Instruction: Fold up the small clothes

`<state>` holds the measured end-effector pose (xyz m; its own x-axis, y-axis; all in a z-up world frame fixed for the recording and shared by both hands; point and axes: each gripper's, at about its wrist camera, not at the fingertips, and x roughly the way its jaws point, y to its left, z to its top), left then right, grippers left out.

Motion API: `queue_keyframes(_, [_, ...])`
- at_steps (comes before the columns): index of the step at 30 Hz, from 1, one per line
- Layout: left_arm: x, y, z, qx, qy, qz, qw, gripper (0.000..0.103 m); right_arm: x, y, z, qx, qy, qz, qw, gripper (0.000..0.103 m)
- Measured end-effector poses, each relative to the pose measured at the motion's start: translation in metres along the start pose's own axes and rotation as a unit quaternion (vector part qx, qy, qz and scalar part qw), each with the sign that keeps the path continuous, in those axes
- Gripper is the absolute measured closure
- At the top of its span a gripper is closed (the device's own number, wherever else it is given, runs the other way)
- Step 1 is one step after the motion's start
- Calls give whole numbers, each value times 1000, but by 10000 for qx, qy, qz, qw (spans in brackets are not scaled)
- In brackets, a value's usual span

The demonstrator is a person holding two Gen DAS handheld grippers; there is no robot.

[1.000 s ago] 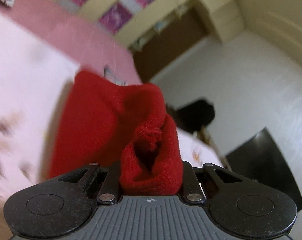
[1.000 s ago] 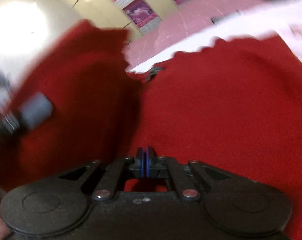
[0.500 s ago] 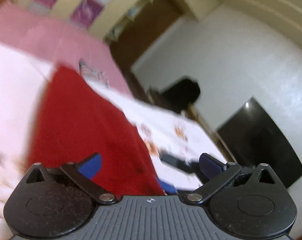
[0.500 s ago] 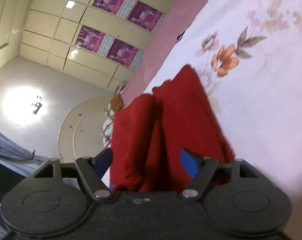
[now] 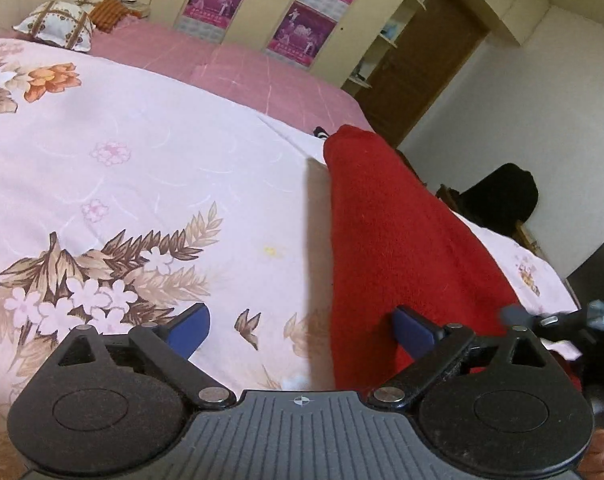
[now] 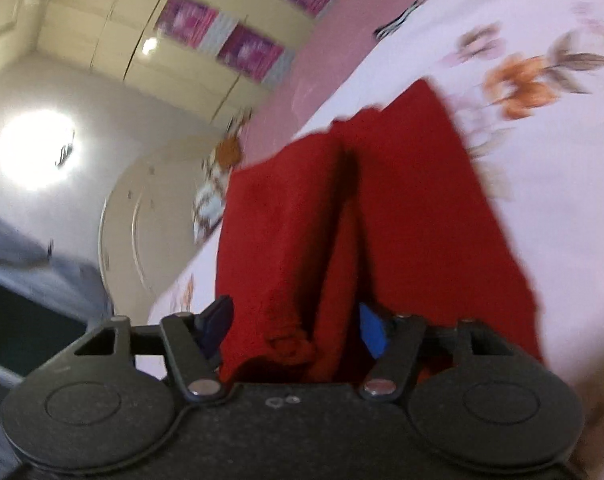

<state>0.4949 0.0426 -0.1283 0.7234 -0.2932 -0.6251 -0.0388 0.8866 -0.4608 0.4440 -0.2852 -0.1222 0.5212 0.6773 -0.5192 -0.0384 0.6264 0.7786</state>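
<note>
Though folded double, one red garment [image 5: 397, 240]

left tongs [image 5: 300, 330] closing, right tongs [image 6: 294, 326] closing

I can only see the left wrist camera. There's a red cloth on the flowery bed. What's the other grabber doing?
Observer: The right gripper has the red cloth bunched between its jaws, which are closing.
Operator: Is the cloth flat there?
Observer: No, a deep crease runs down its middle, splitting it into two humps.
Operator: Anything else I can't see?
Observer: A bright ceiling light glows on that view's left side.
</note>
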Motion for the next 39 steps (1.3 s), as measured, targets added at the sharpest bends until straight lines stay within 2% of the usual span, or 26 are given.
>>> queue_keyframes(1, [-3, 2, -6, 28, 5, 2, 10000, 6, 8, 8, 1, -219, 118, -180, 9995, 70])
queue_keyframes(2, [-3, 3, -3, 48, -17, 11, 10000, 6, 14, 18, 0, -571, 194, -418, 9973, 81])
queue_keyframes(3, [-3, 4, 0, 49, -83, 43, 9999, 6, 18, 28, -1, -969, 173, -655, 9930, 84])
queue_keyframes(6, [-5, 8, 11, -77, -202, 35, 9998, 6, 21, 60, -12, -2125, -46, -1097, 9710, 86])
queue_keyframes(10, [3, 2, 23, 17, -258, -81, 9996, 6, 11, 95, -29, -3507, -514, -1333, 9255, 87])
queue_keyframes(12, [10, -7, 25, 179, -249, -147, 9994, 6, -2, 105, -32, -3910, -704, -1328, 9080, 87])
queue_keyframes(14, [16, -20, 25, 396, -195, -179, 9989, 6, -17, 104, -30, -4050, -875, -1334, 9003, 87])
queue_keyframes(16, [22, -34, 21, 658, -80, -123, 9977, 6, -29, 93, -23, -3940, -982, -1370, 9035, 87])
queue_keyframes(18, [32, -46, 13, 923, 43, 41, 9957, 6, -32, 72, -13, -3631, -913, -1386, 9168, 87])
queue_keyframes(19, [36, -48, 10, 955, 103, 71, 9954, 6, -28, 58, -7, -3383, -823, -1385, 9272, 87])
queue_keyframes(21, [37, -47, 7, 807, 111, 16, 9967, 6, -14, 30, -3, -2950, -641, -1569, 9404, 86])
queue_keyframes(26, [31, -43, 7, 816, 147, -16, 9966, 6, -11, 7, -6, -2390, -691, -1354, 9591, 84])
queue_keyframes(31, [28, -42, 6, 791, 175, -12, 9967, 6, -23, 1, 10, -1787, -843, -1000, 9752, 60])
queue_keyframes(32, [31, -41, 6, 788, 172, -7, 9967, 6, -26, -3, 17, -1586, -931, -863, 9791, 59])
queue_keyframes(35, [35, -43, 6, 782, 175, 18, 9968, 6, -20, -12, 32, -1155, -922, -683, 9867, 65])
queue_keyframes(36, [36, -44, 7, 784, 181, 22, 9968, 6, -16, -13, 35, -1161, -901, -724, 9865, 78])
queue_keyframes(37, [35, -46, 8, 796, 171, 40, 9967, 6, -13, -11, 37, -1244, -880, -818, 9849, 83])
queue_keyframes(39, [30, -52, 11, 910, 35, 60, 9958, 6, -14, -2, 33, -1749, -980, -962, 9750, 84])
